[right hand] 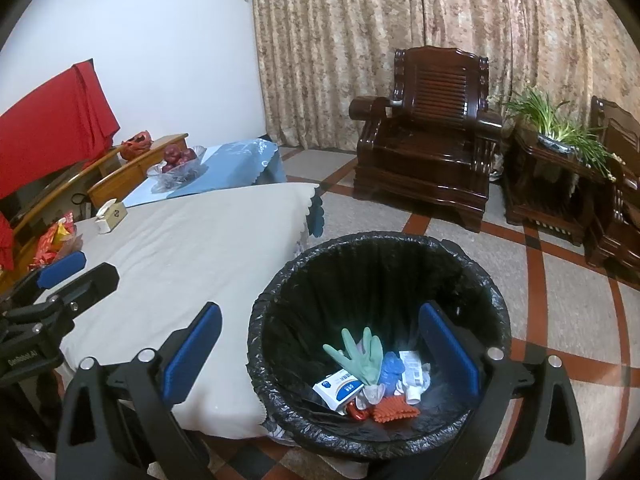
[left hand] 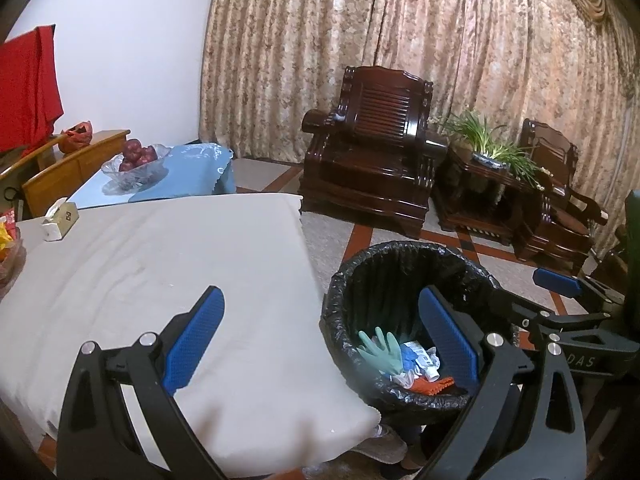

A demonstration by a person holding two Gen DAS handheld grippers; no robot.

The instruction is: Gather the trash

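A round bin lined with a black bag [left hand: 384, 276] [right hand: 476, 280] stands on the floor by the corner of the cloth-covered table. Inside lie a pale green glove [right hand: 360, 354] [left hand: 380, 350], a blue glove [right hand: 390, 368], a white and blue box [right hand: 338, 388], white wrappers and an orange ridged piece [right hand: 394, 408] [left hand: 438, 385]. My left gripper [left hand: 324, 340] is open and empty, one finger over the table, the other over the bin. My right gripper [right hand: 320, 354] is open and empty above the bin's left rim. Its blue-tipped finger [left hand: 558, 282] shows in the left wrist view.
The table under a white cloth [left hand: 160, 264] [right hand: 192, 248] holds a tissue box [left hand: 60, 220] [right hand: 110, 214] and snack packets [right hand: 56, 242] at its left edge. Beyond it stands a glass bowl of red fruit [left hand: 136, 160]. Dark wooden armchairs [left hand: 372, 172] [right hand: 428, 152] and a potted plant [left hand: 488, 148] line the curtain.
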